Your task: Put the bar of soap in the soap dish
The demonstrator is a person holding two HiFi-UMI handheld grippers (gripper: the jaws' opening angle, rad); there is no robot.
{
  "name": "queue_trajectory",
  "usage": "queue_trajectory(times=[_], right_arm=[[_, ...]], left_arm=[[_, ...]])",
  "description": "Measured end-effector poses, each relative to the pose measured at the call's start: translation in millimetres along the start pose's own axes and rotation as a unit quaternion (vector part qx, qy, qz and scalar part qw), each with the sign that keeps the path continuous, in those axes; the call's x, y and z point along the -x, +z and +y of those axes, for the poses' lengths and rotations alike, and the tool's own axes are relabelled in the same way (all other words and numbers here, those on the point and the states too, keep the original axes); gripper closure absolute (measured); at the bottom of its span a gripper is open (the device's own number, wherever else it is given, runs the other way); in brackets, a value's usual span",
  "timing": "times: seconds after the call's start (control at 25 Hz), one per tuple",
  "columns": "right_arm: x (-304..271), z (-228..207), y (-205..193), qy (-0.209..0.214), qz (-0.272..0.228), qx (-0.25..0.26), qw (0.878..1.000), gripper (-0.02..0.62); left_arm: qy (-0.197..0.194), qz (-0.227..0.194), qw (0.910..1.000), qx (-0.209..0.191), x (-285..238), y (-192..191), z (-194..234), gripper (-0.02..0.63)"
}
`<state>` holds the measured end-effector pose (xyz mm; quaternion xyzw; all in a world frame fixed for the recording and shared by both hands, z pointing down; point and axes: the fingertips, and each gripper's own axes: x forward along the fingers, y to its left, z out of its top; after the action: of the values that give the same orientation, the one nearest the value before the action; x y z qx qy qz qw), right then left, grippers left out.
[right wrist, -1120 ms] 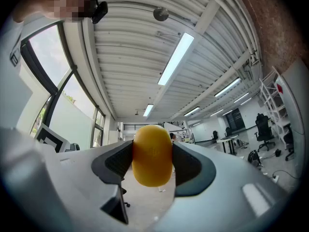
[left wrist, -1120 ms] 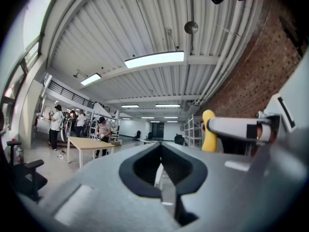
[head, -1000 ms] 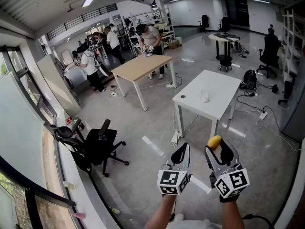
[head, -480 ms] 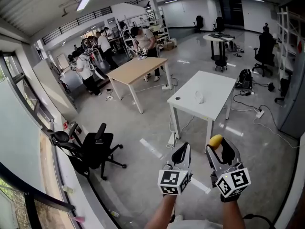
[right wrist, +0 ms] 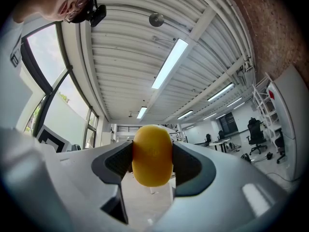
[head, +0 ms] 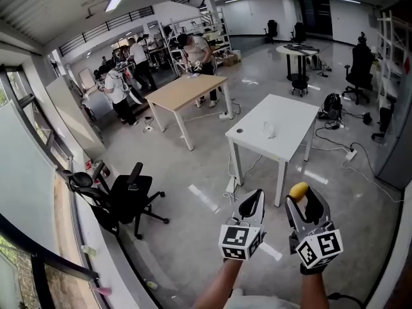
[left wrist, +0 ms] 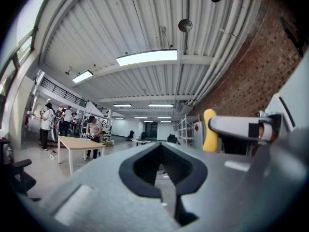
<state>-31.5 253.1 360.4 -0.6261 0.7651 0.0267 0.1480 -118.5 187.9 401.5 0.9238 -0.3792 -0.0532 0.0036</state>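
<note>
right jaws around one soap bar (right wrist: 152,161)

Open-plan lab workshop, white table (head: 293,118), wooden workbench (head: 183,90), office chair (head: 129,195), shelving racks (head: 217,36), concrete floor (head: 193,166)

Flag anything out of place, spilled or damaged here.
Nothing is spilled, broken or askew. One oddity: the yellow bar of soap is clamped in the right gripper in mid-air, short of the white table. A small white object on that table may be the dish; it is too small to tell.
</note>
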Motion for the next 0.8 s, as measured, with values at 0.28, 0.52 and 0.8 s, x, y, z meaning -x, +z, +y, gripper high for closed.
queue_trajectory(times=[0.28, 0.52, 0.8], right_arm=[[18, -21, 13, -0.021, -0.007, 0.005, 1.0, 0.334], [38, -39, 26, -0.024, -0.017, 0.013, 0.999, 0.334], [59, -56, 33, -0.026, -0.018, 0.017, 0.999, 0.334]], left_arm=[[-0.028, -0.004, 0.9996, 0.007, -14, 3, -37, 0.604], [-0.039, -0.013, 0.9991, 0.012, -24, 7, -68, 0.604], [-0.031, -0.02, 0.9992, 0.018, -29, 2, -89, 0.604]])
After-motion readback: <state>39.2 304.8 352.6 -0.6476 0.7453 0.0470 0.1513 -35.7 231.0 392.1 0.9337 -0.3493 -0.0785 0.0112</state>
